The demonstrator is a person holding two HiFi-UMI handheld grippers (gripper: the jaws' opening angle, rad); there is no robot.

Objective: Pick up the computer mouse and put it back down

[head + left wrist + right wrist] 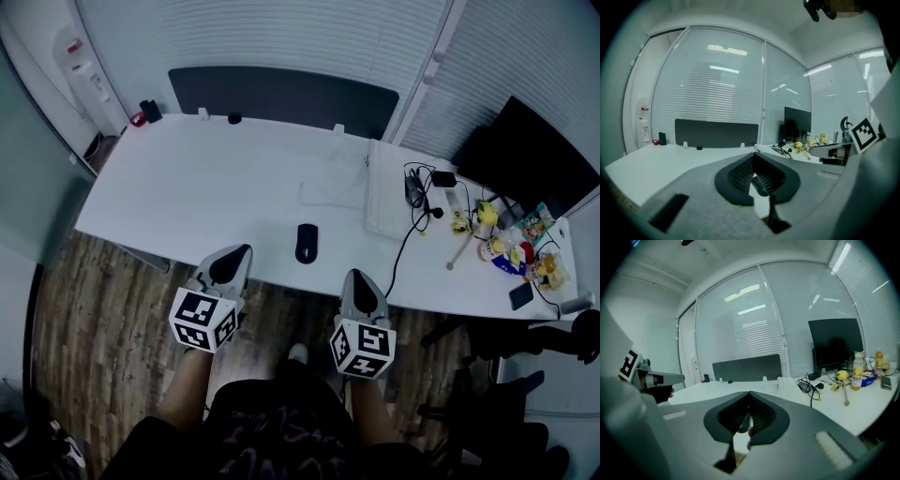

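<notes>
The black computer mouse (307, 243) lies on the white desk (187, 192), close to its front edge. My left gripper (244, 249) hangs over that edge to the mouse's left, with its jaws together and nothing in them. My right gripper (359, 275) is below and to the right of the mouse, just off the desk edge, also shut and empty. Neither touches the mouse. In the left gripper view the jaw tips (753, 155) meet, and in the right gripper view the tips (749, 393) meet too. In both views a dark rounded shape shows through the gap beneath them.
A white keyboard (386, 202) and tangled black cables (417, 192) lie right of the mouse. Bottles and small clutter (511, 248), a phone (521, 296) and a dark monitor (534, 155) fill the right end. A dark partition panel (281, 98) runs along the desk's far edge.
</notes>
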